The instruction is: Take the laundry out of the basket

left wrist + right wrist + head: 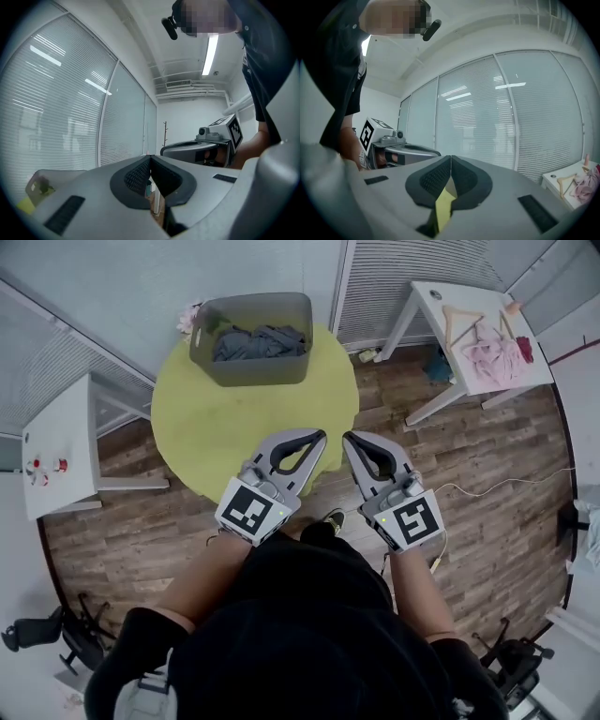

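A grey laundry basket stands at the far side of a round yellow-green rug. Dark grey laundry lies crumpled inside it. My left gripper and right gripper hover side by side near the rug's near edge, well short of the basket, both held close to the person's body. Each is shut with nothing between its jaws. In the left gripper view the left gripper points up at window blinds, and the right gripper does likewise in its own view.
A white table at the back right carries pink clothes and a wooden hanger. A small white table stands at the left. Wood floor surrounds the rug; a cable trails at the right.
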Demonstrator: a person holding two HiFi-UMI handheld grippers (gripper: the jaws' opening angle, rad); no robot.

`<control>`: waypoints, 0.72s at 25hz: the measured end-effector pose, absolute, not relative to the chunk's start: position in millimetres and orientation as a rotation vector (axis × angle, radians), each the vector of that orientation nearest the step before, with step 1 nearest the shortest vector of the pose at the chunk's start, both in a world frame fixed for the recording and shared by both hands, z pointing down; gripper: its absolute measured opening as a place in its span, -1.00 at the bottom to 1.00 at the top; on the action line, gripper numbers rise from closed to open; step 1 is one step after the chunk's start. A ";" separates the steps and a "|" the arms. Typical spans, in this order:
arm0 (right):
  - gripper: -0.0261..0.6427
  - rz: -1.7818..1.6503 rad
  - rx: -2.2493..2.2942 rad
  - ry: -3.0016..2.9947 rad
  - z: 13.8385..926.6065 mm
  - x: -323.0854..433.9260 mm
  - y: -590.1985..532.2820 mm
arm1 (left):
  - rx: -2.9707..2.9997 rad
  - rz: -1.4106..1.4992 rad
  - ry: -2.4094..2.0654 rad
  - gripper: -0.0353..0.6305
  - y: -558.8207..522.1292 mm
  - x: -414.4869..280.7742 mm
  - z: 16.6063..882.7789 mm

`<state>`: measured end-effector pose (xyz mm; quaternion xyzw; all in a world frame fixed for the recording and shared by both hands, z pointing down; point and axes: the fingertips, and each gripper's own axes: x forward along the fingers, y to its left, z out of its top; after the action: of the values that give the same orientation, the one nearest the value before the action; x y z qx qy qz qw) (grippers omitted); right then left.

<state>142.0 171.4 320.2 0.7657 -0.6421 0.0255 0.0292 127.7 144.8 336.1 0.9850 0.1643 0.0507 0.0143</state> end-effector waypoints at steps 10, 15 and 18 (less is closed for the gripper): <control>-0.85 0.099 2.231 -2.161 327.3 194.0 189.3 | 3.105 0.166 0.276 -0.86 165.6 173.1 334.1; -0.85 0.123 2.169 -2.220 336.6 202.0 170.3 | 3.104 0.170 0.184 -0.87 147.0 180.3 340.3; -0.85 0.132 2.120 -2.243 342.6 205.1 152.0 | 3.100 0.158 0.139 -0.86 127.2 183.8 343.7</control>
<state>205.1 152.0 342.6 0.6860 -0.7259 0.0428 0.0264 183.8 127.2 343.7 0.9975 0.0447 0.0510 0.0175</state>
